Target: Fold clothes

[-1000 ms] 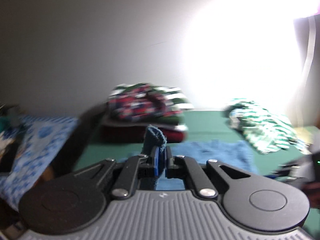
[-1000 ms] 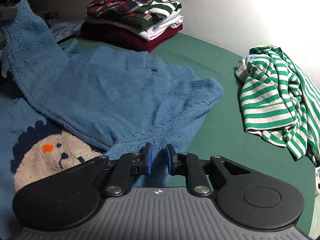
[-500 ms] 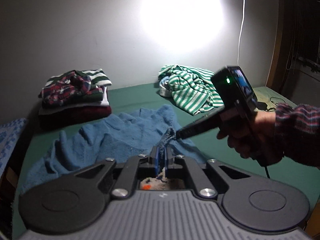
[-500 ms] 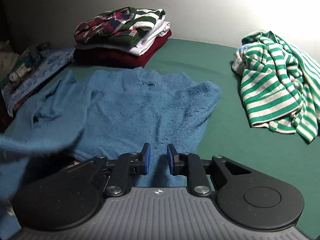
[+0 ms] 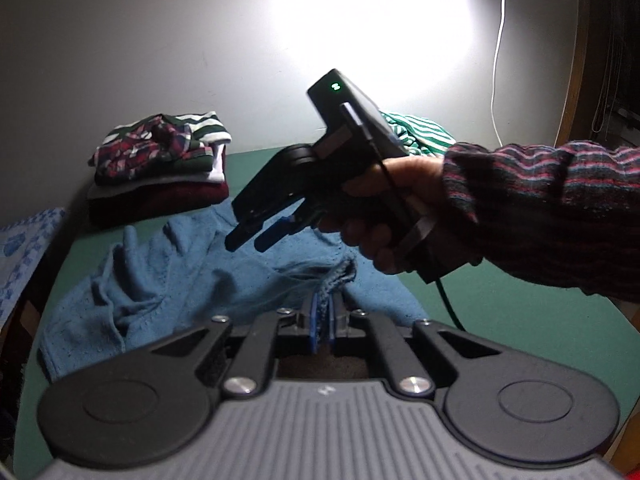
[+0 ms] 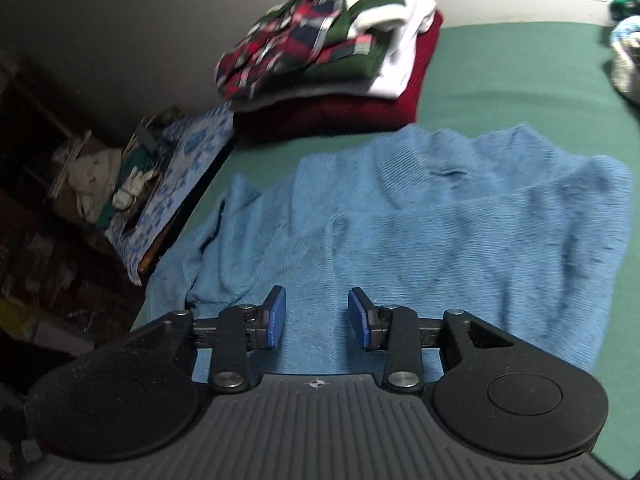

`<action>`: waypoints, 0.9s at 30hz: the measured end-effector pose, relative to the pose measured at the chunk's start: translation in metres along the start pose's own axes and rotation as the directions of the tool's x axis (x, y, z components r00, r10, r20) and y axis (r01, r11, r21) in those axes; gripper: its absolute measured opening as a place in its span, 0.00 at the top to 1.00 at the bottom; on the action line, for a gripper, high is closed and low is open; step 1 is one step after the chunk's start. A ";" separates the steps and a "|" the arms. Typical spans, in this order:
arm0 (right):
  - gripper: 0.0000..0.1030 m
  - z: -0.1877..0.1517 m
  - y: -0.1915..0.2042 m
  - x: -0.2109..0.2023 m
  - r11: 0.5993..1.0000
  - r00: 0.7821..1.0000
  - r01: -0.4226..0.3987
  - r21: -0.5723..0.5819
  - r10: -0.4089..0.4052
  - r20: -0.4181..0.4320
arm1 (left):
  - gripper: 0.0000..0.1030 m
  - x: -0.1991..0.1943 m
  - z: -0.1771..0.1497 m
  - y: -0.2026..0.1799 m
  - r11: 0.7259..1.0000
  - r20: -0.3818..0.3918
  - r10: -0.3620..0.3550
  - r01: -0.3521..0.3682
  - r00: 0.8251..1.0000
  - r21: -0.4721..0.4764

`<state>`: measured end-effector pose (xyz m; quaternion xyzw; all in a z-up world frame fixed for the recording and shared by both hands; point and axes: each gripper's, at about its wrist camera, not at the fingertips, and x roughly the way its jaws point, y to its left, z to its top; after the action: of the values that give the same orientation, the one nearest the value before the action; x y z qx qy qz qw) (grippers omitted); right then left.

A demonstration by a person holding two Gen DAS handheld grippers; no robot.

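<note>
The striped green top (image 5: 420,132) is mostly hidden behind the right hand-held gripper (image 5: 256,236) and the hand (image 5: 384,216) holding it, and in the right wrist view only a blurry sliver shows at the edge. The folded pile (image 6: 332,52) is smeared by blur there too. The clutter on the shelf (image 6: 120,184) is too dark to make out. The sleeve (image 5: 560,216) runs off the frame.

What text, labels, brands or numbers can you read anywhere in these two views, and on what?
No readable words or numbers in either view.
Left gripper body: a small pale emblem on the ribbed housing, a mark and no letters.
Right gripper body: the same small emblem, no letters.
Right gripper's unit in the left wrist view: a green indicator light, no text.
Blue patterned cloth beside the bed: a print, no lettering.
Blue sweater and folded stack: none visible.
</note>
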<state>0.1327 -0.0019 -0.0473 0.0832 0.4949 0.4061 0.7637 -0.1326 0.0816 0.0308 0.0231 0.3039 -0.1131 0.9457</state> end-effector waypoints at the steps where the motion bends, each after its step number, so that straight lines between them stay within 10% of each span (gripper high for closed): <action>1: 0.79 0.000 0.001 0.004 1.000 1.000 0.001 -0.008 -0.001 -0.012 | 0.99 -0.001 0.000 0.000 1.000 0.001 0.002 -0.002 1.000 -0.006; 3: 0.96 -0.002 0.002 0.003 0.999 1.000 0.023 -0.035 -0.024 -0.016 | 0.99 -0.004 -0.001 -0.001 1.000 0.002 0.003 -0.003 1.000 -0.014; 15: 1.00 -0.036 -0.017 -0.077 0.999 0.991 0.034 -0.006 -0.033 0.133 | 0.99 -0.022 0.006 0.001 0.992 -0.007 -0.124 0.124 0.992 -0.014; 21: 0.61 -0.047 -0.026 -0.058 0.997 0.994 0.026 0.073 -0.034 0.103 | 0.99 -0.019 0.003 0.005 0.989 -0.028 -0.149 0.149 0.988 -0.006; 27: 0.74 -0.050 -0.016 -0.036 0.997 0.998 0.002 0.078 -0.008 0.070 | 0.99 -0.025 0.003 0.008 0.986 -0.024 -0.164 0.164 0.986 -0.001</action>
<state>0.0939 -0.0514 -0.0560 0.1258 0.4834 0.3814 0.7779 -0.1483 0.0939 0.0476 0.0000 0.3162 -0.1907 0.9293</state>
